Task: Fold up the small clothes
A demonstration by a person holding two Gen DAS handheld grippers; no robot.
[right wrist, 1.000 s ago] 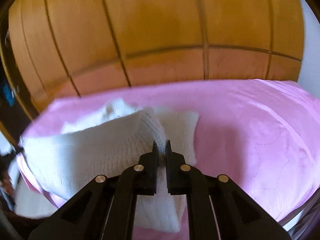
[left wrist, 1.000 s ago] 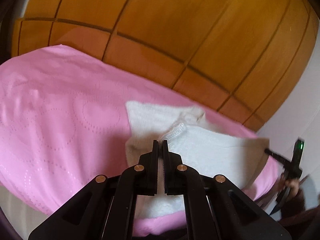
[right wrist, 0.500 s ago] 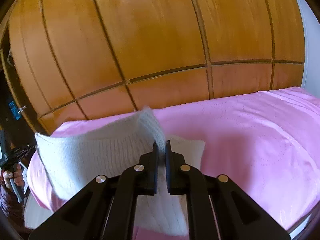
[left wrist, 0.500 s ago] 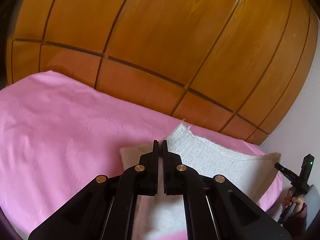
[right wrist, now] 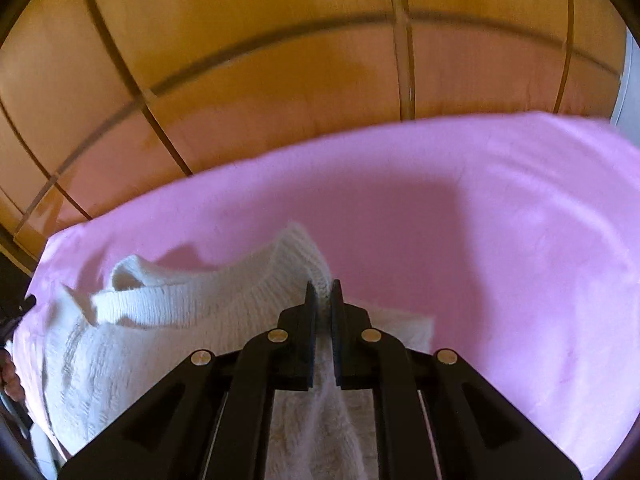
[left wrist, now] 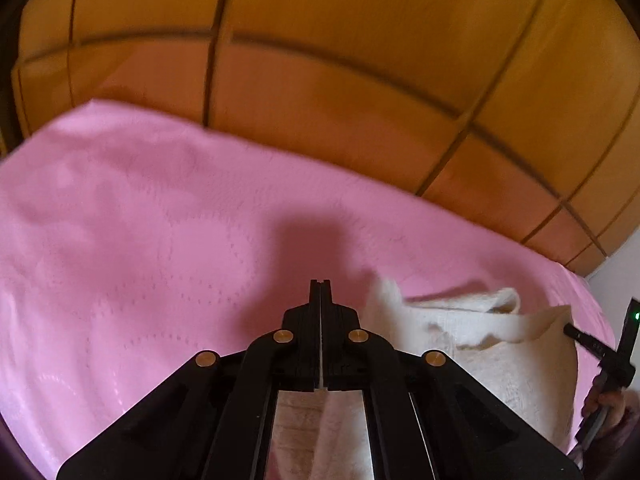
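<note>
A white knit garment [left wrist: 480,344] lies folded over itself on the pink bed cover [left wrist: 140,240], with its far edge still raised and slack. My left gripper [left wrist: 320,284] is shut, with white cloth under its fingers and the garment's left corner right beside its tips. In the right wrist view my right gripper [right wrist: 323,286] has the garment's [right wrist: 160,332] ribbed corner between its jaws, which are opening by a narrow gap that the knit still fills. The right gripper's black body with a green light [left wrist: 624,336] shows at the left view's right edge.
Orange wooden cupboard panels [left wrist: 360,60] rise straight behind the bed. Pink cover [right wrist: 500,240] stretches wide to the right of the garment and also to its left. A person's hand [right wrist: 10,376] shows at the right view's left edge.
Both grippers swung forward and down over the bed, carrying the garment's edge across itself. The lifted cloth has dropped lower and gone slack. The right jaws have parted slightly.
</note>
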